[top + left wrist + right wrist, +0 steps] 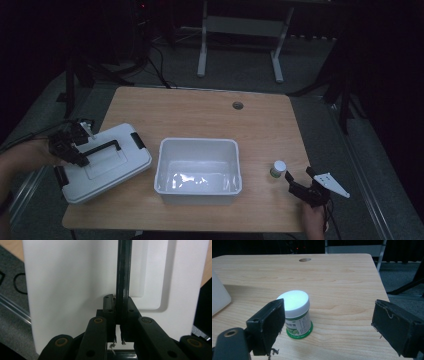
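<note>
Wooden table (210,112) in dark room

Left tool (75,145) clamped tight; right tool (299,181) spread wide, hovering.

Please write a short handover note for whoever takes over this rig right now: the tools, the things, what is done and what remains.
Left tool: shut on the black handle of the white lid, which lies on the table left of the white bin.
Right tool: open, jaws wide, at the table's right front; the small white-capped jar stands upright on the table by its left jaw, not gripped.
Done: lid is off the bin and gripped by its handle; the bin looks empty.
Left, most likely: grip the jar, put it in the bin, then set the lid on.
</note>
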Demonstrator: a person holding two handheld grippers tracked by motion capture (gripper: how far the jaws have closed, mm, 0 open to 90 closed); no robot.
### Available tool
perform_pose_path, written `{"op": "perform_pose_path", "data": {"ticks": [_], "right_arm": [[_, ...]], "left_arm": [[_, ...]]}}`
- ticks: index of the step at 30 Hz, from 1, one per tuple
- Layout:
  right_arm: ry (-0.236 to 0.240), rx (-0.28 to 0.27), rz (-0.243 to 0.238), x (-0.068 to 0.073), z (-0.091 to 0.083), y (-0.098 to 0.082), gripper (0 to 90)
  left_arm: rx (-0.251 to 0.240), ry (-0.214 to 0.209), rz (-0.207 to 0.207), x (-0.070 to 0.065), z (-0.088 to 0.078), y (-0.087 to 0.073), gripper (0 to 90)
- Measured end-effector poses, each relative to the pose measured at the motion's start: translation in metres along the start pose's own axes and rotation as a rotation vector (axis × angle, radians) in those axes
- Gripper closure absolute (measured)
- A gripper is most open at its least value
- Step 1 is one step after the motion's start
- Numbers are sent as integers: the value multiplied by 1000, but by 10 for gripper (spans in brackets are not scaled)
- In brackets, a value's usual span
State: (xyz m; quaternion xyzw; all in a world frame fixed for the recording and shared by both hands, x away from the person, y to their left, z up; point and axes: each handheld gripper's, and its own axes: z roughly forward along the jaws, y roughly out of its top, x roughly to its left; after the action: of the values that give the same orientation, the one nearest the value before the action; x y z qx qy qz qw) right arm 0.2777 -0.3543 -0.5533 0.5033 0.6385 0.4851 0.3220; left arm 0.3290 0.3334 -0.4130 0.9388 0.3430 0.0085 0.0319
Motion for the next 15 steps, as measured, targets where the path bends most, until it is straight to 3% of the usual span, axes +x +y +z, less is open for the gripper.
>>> {"op": "perform_pose_path", "data": {"ticks": [1,4,11,15], "right_arm": [[2,1,-2,0,0,0,110],[-1,4,-8,1,0,0,110],[-3,5,-7,1,0,0,110],[-3,5,-8,1,0,0,110]], "left_arm": [[0,0,0,0,0,0,835],[-3,-22,16,0,22,7,835],[-41,-82,6,3,54,17,835],[-36,-77,14,4,64,21,834]]}}
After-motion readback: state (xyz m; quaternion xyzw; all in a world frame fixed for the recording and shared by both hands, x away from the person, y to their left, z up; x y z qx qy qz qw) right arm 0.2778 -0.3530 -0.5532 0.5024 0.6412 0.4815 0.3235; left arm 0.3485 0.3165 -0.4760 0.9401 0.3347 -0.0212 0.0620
